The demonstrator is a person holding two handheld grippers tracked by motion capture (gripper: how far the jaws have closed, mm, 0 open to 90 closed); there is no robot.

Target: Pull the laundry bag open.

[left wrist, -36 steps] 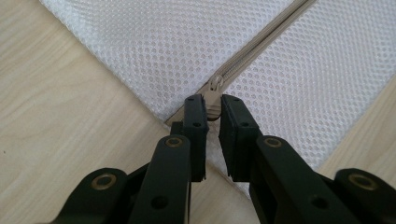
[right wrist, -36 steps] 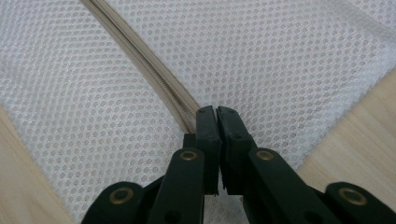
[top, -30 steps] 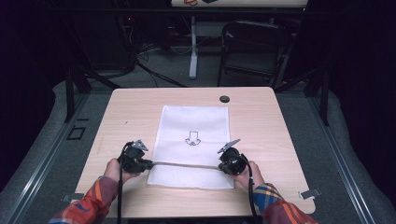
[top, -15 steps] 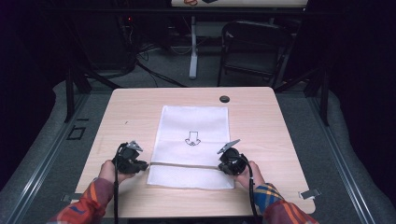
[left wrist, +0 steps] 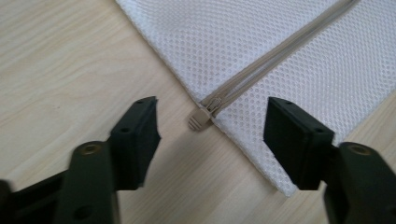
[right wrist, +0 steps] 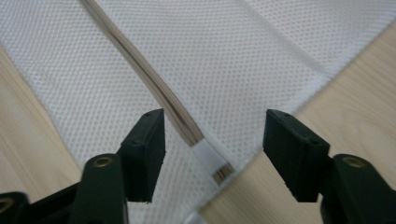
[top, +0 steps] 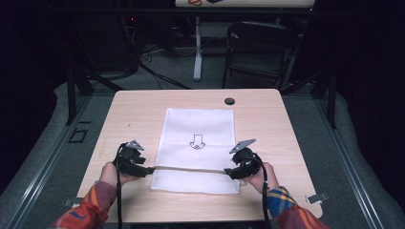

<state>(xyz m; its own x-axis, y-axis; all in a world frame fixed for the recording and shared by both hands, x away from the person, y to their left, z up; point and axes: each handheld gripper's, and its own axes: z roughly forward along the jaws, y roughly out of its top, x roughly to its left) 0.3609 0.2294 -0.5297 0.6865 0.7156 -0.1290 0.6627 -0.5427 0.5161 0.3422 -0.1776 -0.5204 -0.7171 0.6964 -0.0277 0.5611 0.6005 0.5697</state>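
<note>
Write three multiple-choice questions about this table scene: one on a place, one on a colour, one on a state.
1. Where is the zipper pull?
A. at the edge of the mesh bag by the left gripper
B. at the bag's middle
C. on the floor

2. What colour is the mesh bag?
A. blue
B. white
C. black

3. How do the right gripper's jaws stand?
A. clamped on the zipper
B. holding a cup
C. open, apart from the bag

Answers: 1 A, the pull lies at the bag's edge between those jaws. 2 B, white mesh. 3 C, a gap shows on both sides.

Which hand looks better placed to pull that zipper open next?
Probably the left gripper: its open jaws sit either side of the zipper pull. The right gripper is at the zipper's sewn end.
</note>
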